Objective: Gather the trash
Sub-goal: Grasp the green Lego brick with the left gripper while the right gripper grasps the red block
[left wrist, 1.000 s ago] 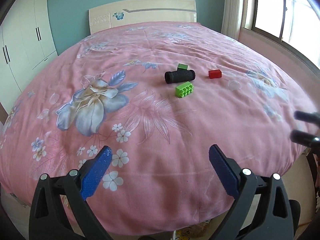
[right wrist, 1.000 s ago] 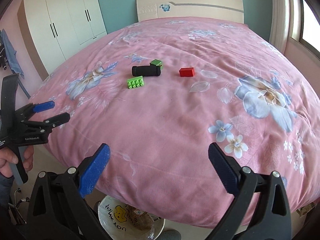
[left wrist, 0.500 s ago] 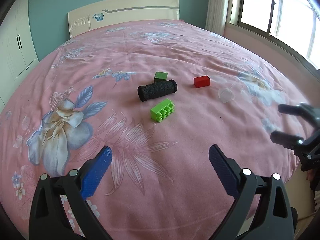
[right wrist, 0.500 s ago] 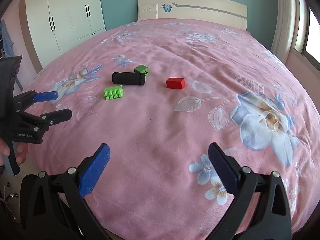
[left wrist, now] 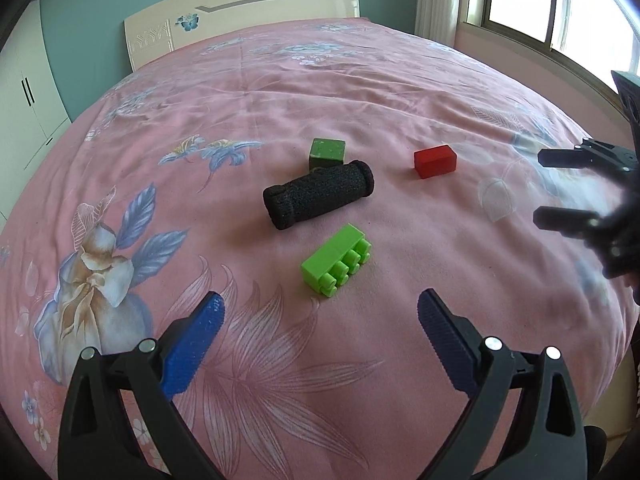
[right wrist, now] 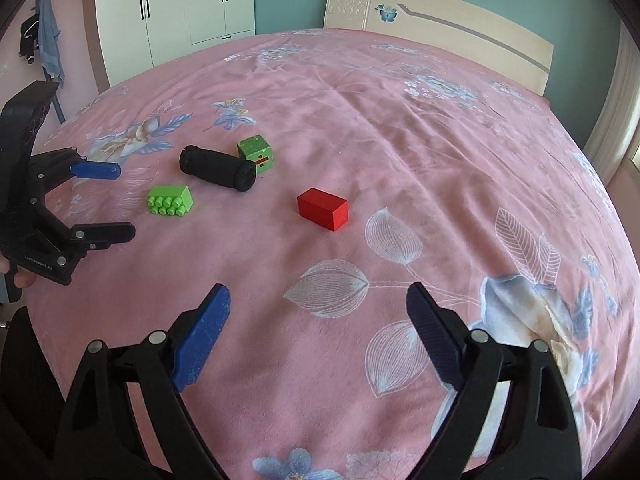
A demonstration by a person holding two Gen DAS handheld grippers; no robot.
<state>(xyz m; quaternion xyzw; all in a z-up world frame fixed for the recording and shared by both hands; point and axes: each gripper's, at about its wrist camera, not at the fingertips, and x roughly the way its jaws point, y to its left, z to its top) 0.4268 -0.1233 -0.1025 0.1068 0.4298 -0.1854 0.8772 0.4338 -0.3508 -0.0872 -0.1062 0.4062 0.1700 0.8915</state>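
Your left gripper is released, nothing between its pads. Just ahead of it lies the light green brick, then the black roll touching the dark green cube. Your right gripper is closing on nothing; the red block lies ahead, apart.

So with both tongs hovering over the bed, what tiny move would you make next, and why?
Probably ease the right tongs forward and down toward the red block. It lies straight ahead of them on the pink bedspread, apart from the other pieces. The tongs hold nothing and their jaws are closing but still wider than the block.
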